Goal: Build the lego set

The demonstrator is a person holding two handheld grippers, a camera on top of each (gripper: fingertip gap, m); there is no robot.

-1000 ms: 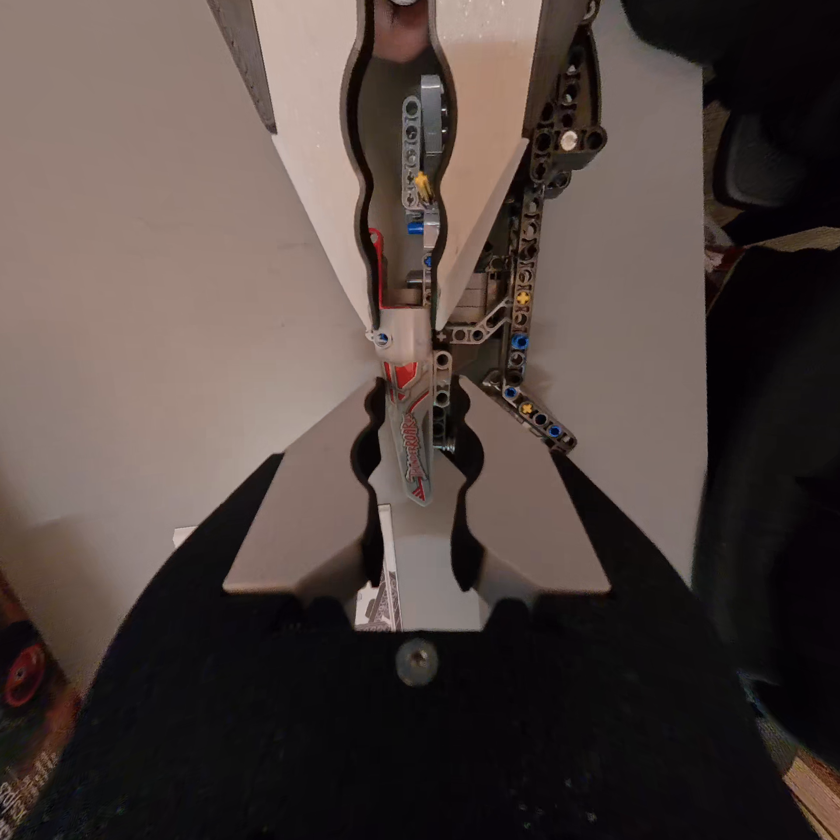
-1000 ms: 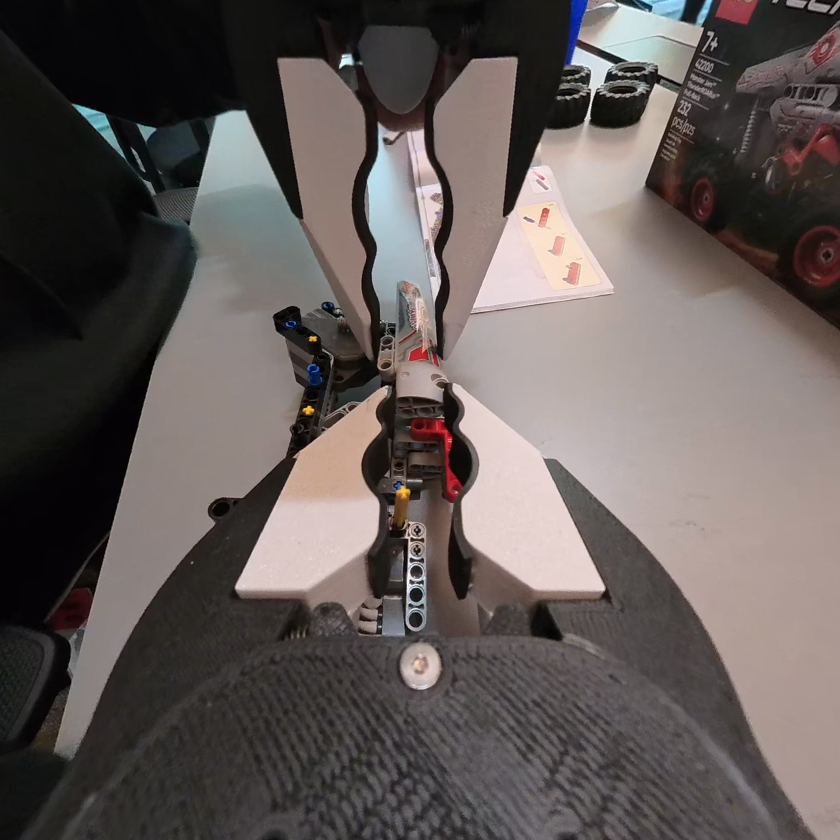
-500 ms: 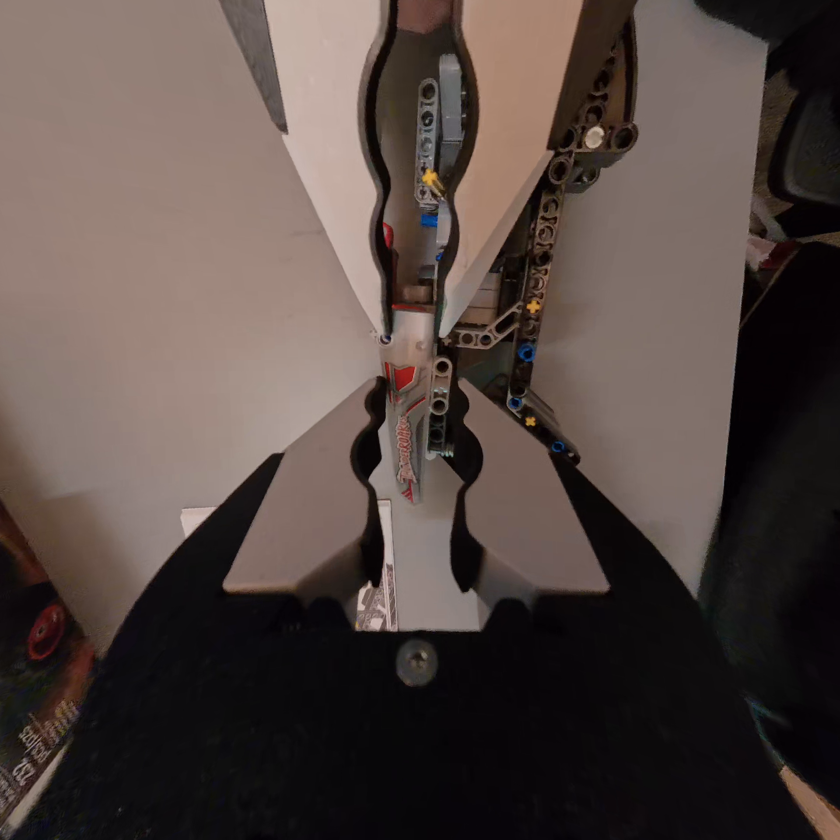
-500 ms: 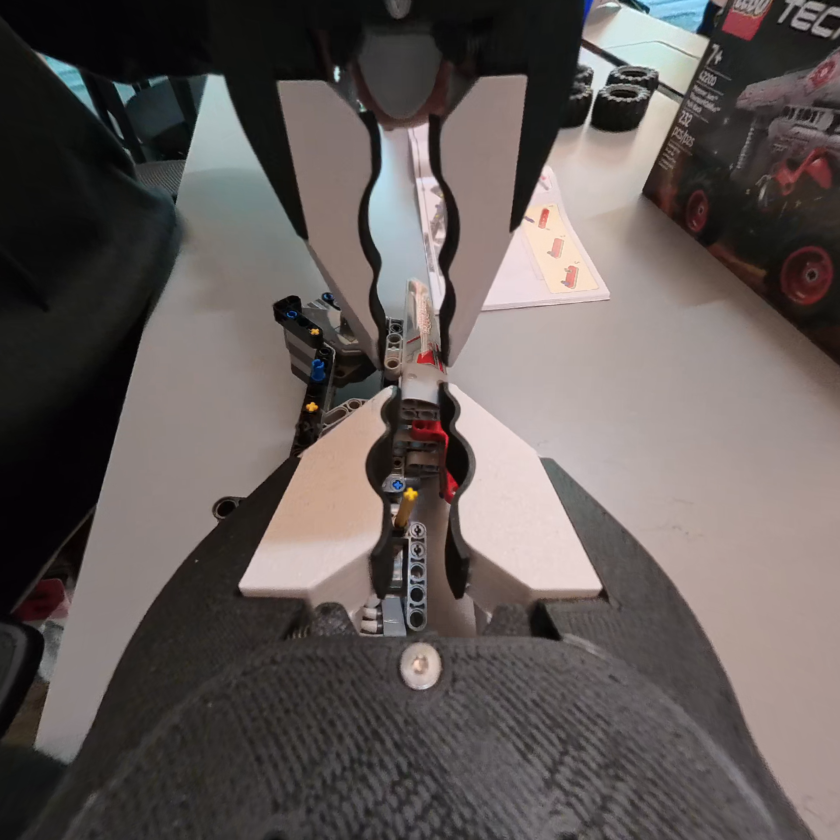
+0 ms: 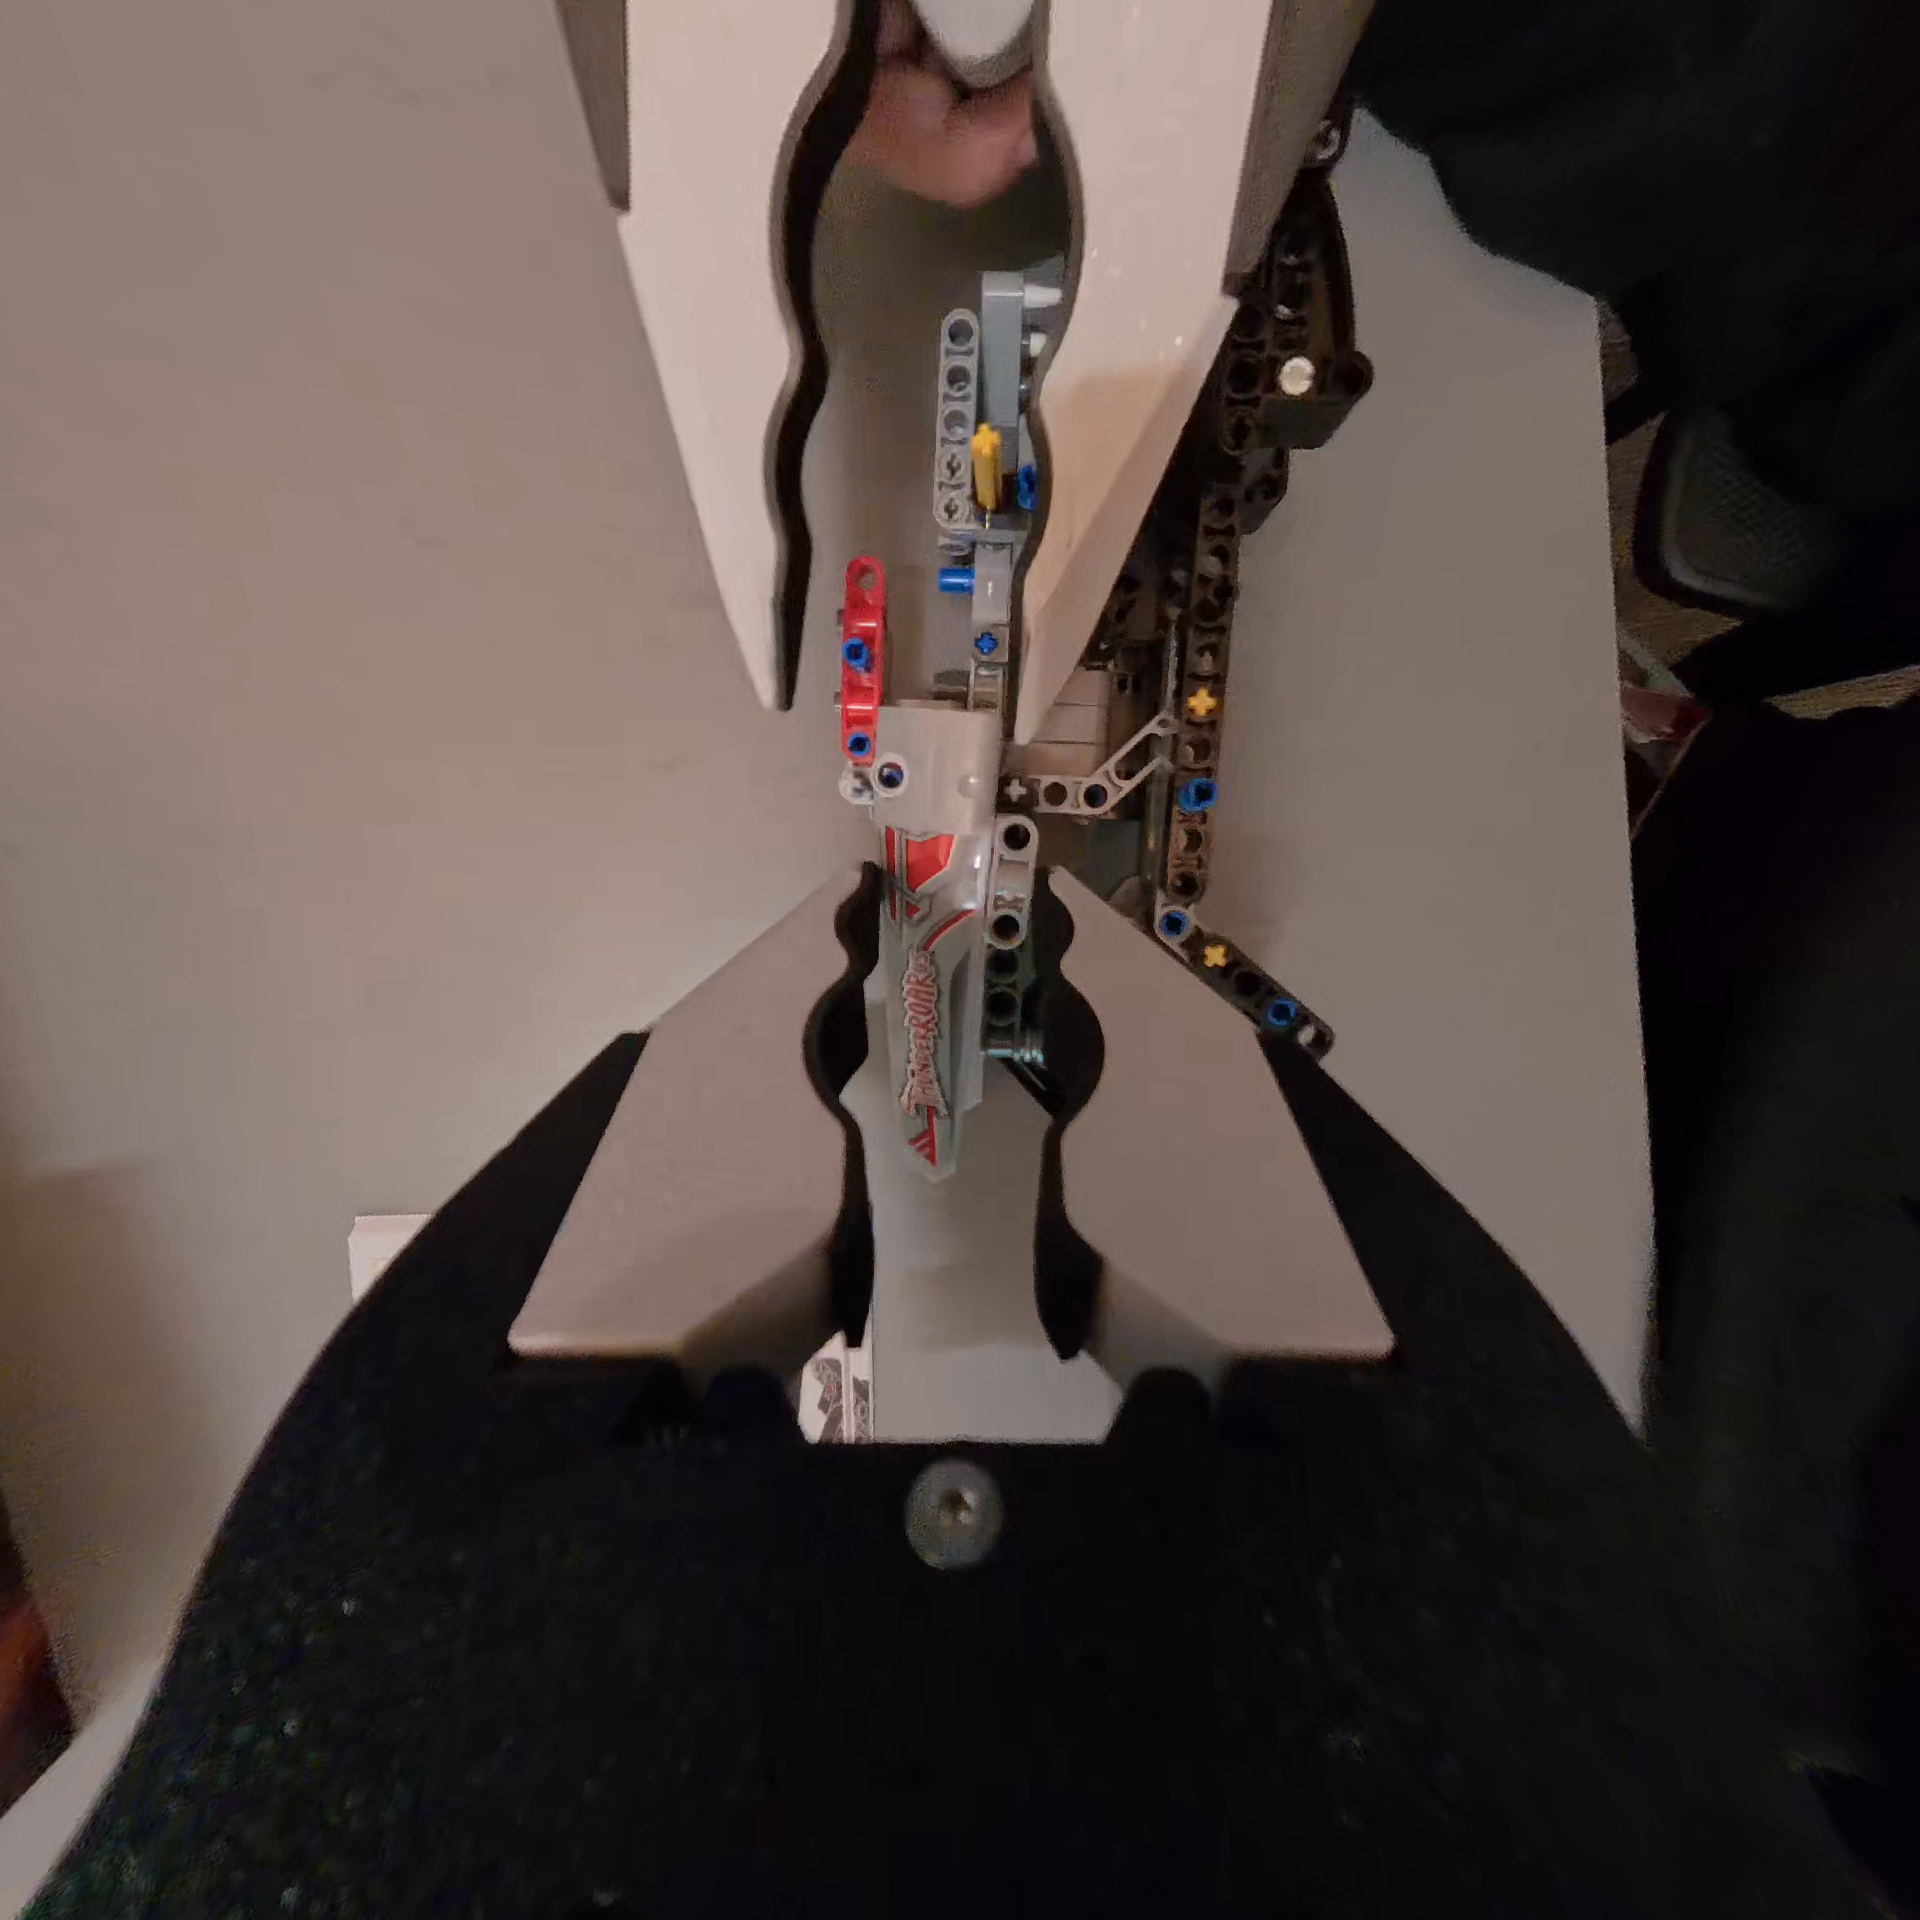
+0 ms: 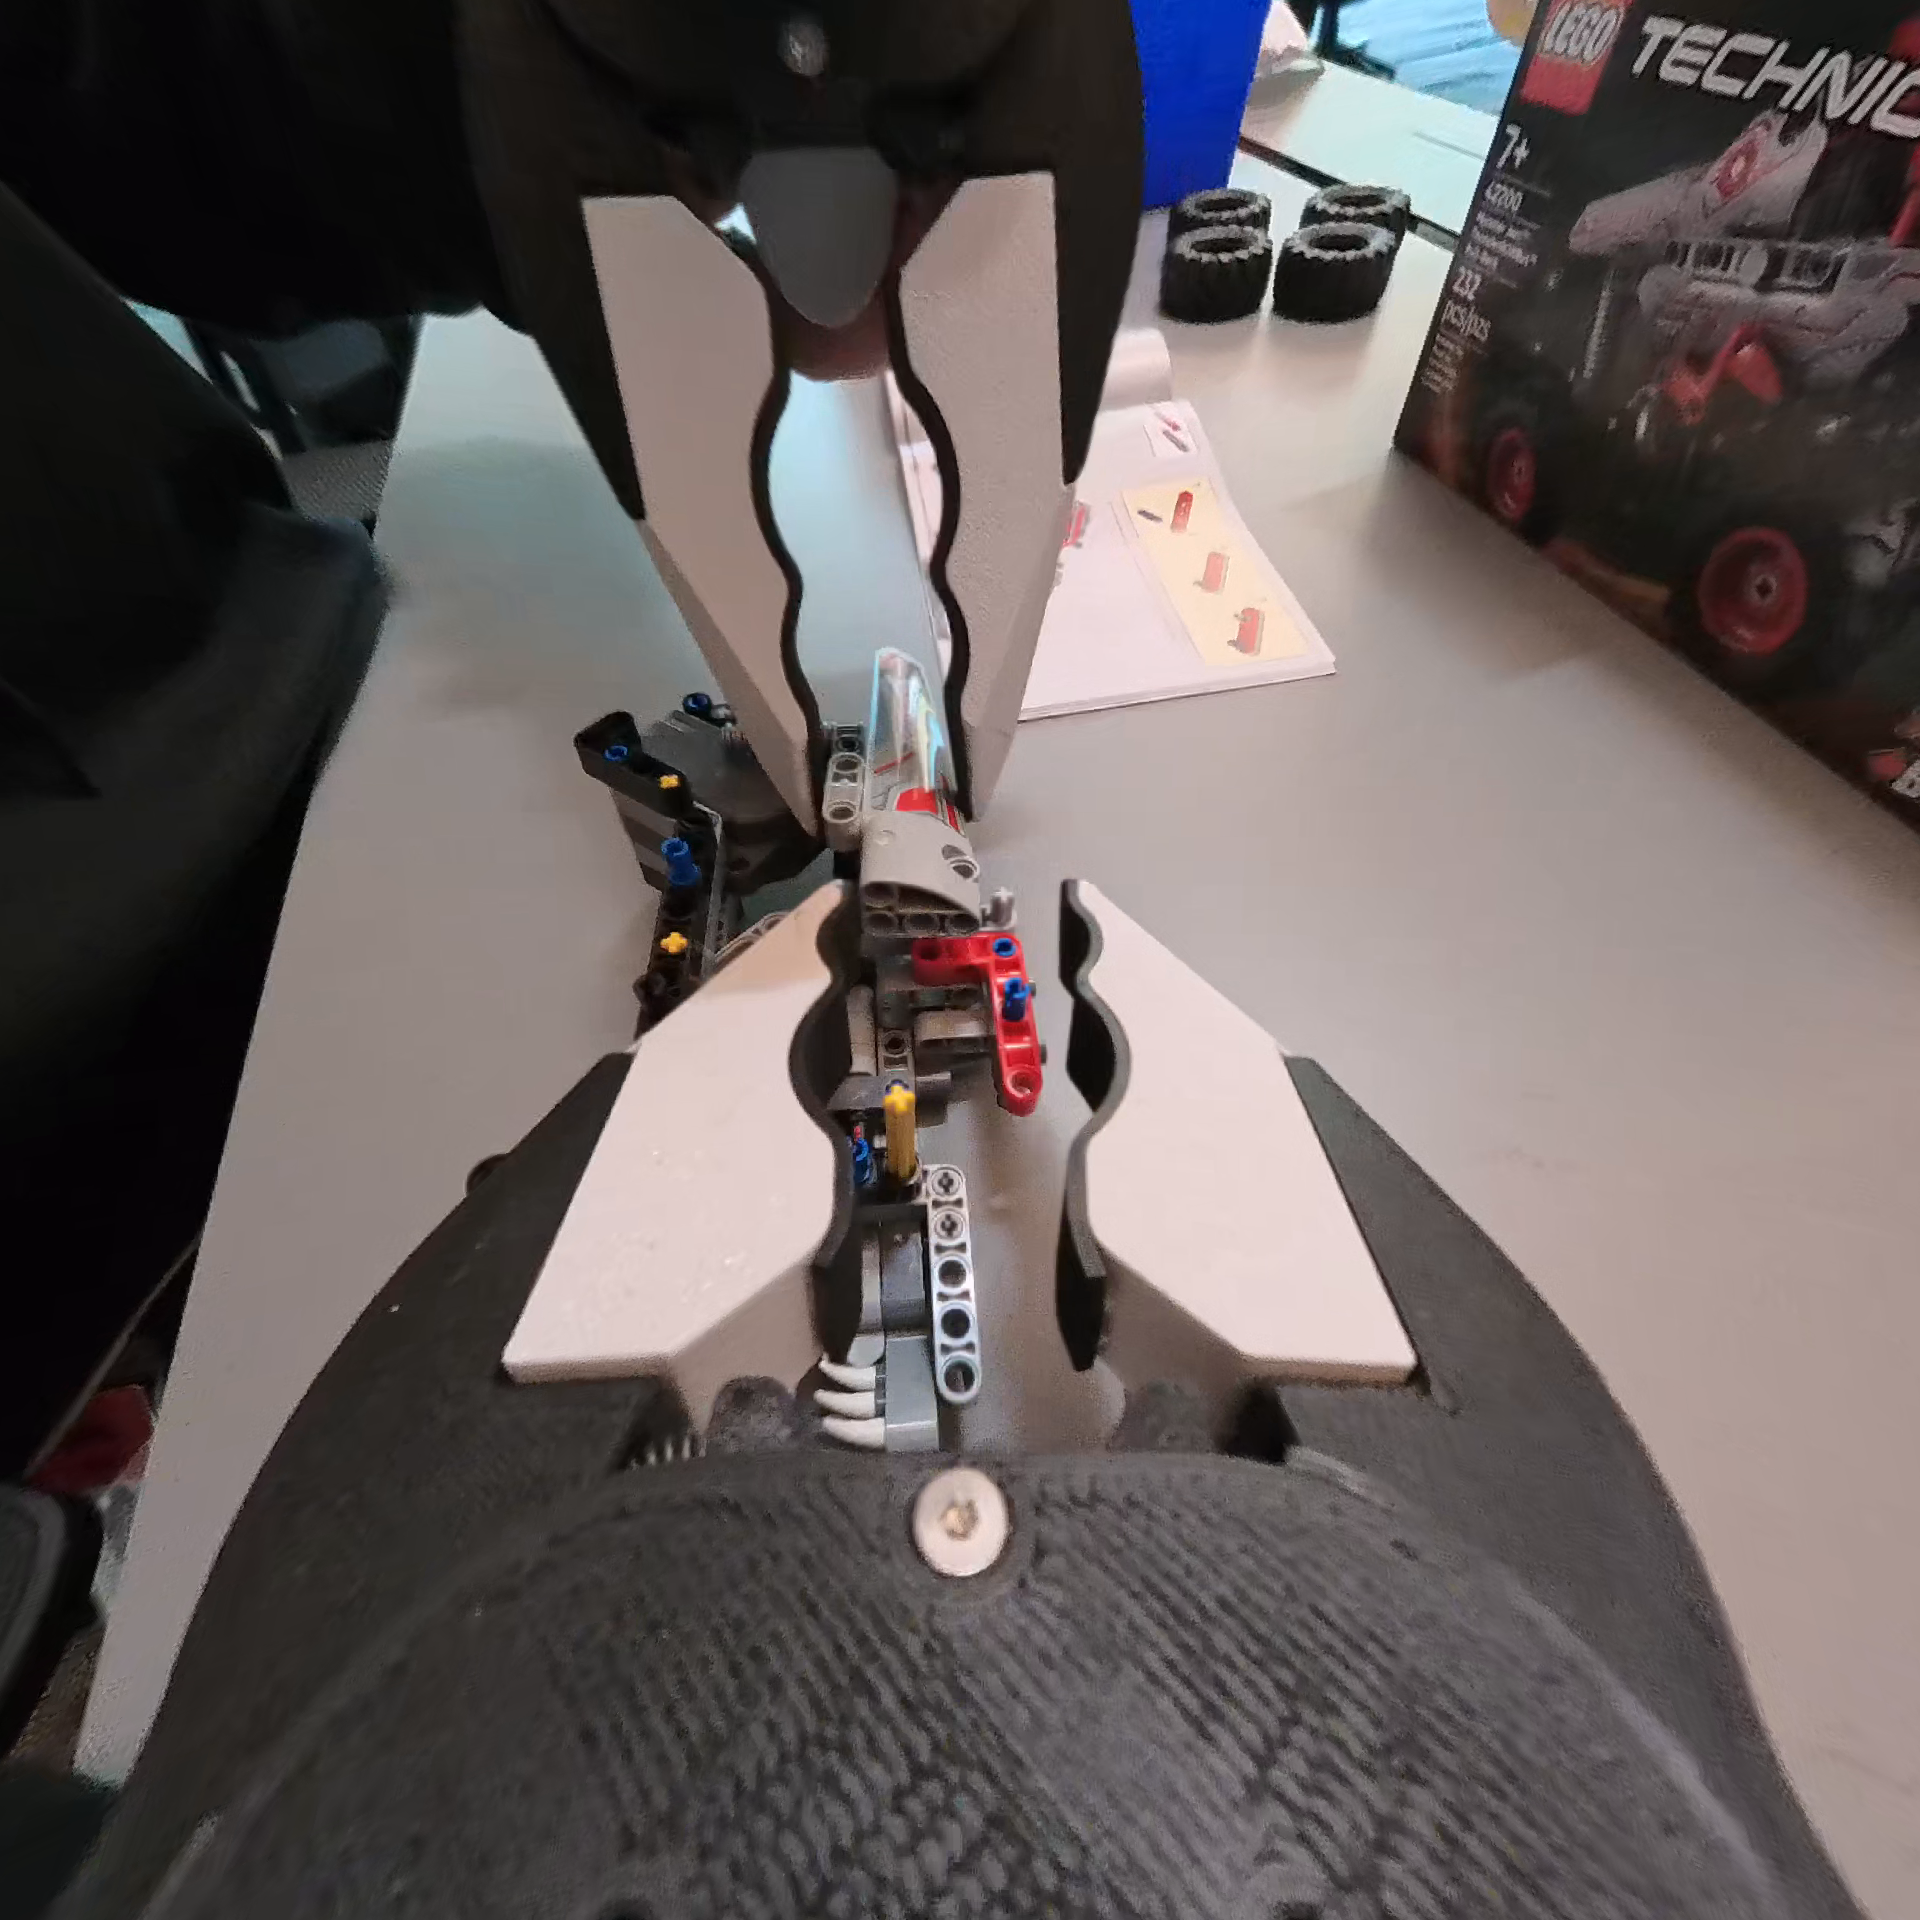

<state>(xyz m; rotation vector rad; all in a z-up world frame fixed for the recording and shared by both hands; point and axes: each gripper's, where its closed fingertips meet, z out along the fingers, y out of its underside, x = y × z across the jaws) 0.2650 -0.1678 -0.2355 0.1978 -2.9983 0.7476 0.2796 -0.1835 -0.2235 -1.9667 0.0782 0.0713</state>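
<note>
Tongs on the right (image 6: 951, 914) are seen spread apart around the part-built grey, black and red Lego model (image 6: 914, 1039), gripping nothing, while the left tongs (image 5: 951, 904) are closed on the model's grey stickered panel (image 5: 935, 997), holding it just above the white bench (image 6: 1351, 935). With only one grip, the model could be judged liable to pivot or shed the red angled beam (image 6: 997, 1008) if jolted. Farther off, an open instruction booklet (image 6: 1174, 582), four black tyres (image 6: 1283, 255) and the printed set box (image 6: 1704, 343) are seen; their writing is left unquoted.
</note>
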